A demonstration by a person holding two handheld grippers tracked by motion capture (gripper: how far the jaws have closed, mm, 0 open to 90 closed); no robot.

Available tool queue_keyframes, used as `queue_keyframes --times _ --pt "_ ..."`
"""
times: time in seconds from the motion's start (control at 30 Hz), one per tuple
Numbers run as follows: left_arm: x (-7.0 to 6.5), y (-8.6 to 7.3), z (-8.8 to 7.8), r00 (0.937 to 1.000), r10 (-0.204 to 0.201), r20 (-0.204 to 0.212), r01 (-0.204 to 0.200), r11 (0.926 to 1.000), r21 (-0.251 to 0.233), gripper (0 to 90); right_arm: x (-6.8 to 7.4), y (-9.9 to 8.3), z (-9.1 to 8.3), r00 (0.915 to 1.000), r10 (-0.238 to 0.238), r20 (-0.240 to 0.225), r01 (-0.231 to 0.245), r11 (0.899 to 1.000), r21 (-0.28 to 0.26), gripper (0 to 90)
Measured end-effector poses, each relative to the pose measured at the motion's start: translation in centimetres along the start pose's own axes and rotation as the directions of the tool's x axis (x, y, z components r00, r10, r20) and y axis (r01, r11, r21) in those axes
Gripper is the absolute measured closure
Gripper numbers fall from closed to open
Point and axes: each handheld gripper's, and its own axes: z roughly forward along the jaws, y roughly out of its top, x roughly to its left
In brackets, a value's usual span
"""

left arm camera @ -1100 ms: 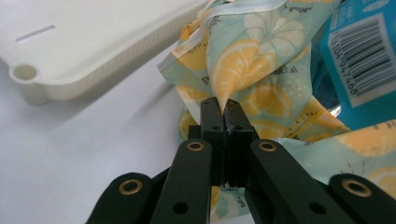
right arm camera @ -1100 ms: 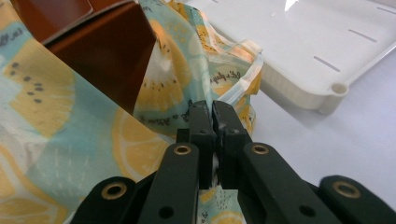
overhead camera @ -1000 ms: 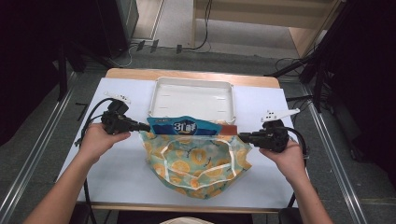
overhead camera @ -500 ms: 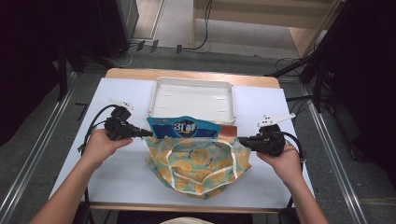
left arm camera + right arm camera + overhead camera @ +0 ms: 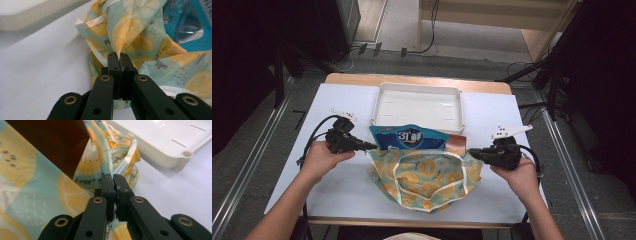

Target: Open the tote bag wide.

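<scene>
A cloth bag [image 5: 427,177] printed with orange slices on pale teal lies on the white table, stretched between both grippers. My left gripper [image 5: 371,146] is shut on its left top corner [image 5: 117,42]. My right gripper [image 5: 472,152] is shut on its right top corner [image 5: 125,160]. A blue snack packet [image 5: 409,138] sticks out of the bag's far opening, with a brown packet [image 5: 457,142] beside it; the brown packet [image 5: 57,142] fills the upper left of the right gripper view. The blue packet [image 5: 190,27] shows inside the bag mouth.
A white plastic tray [image 5: 419,107] stands empty just behind the bag, its rim [image 5: 175,157] near the right gripper. Bare table lies left [image 5: 337,195] and right of the bag. Cables trail from both grippers toward the table's sides.
Both grippers and the bag have shifted slightly toward the near edge, and the bag's top edge is pulled tauter and flatter between them.
</scene>
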Motion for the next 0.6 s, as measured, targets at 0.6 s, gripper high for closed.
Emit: queue_keyframes --times 0.6 --pt "-0.3 -0.3 -0.8 0.9993 0.036 0.006 -0.036 0.9985 -0.040 82.9 0.4 0.1 -0.5 0.9998 -0.018 -0.003 0.018 0.999 -0.038 75.2"
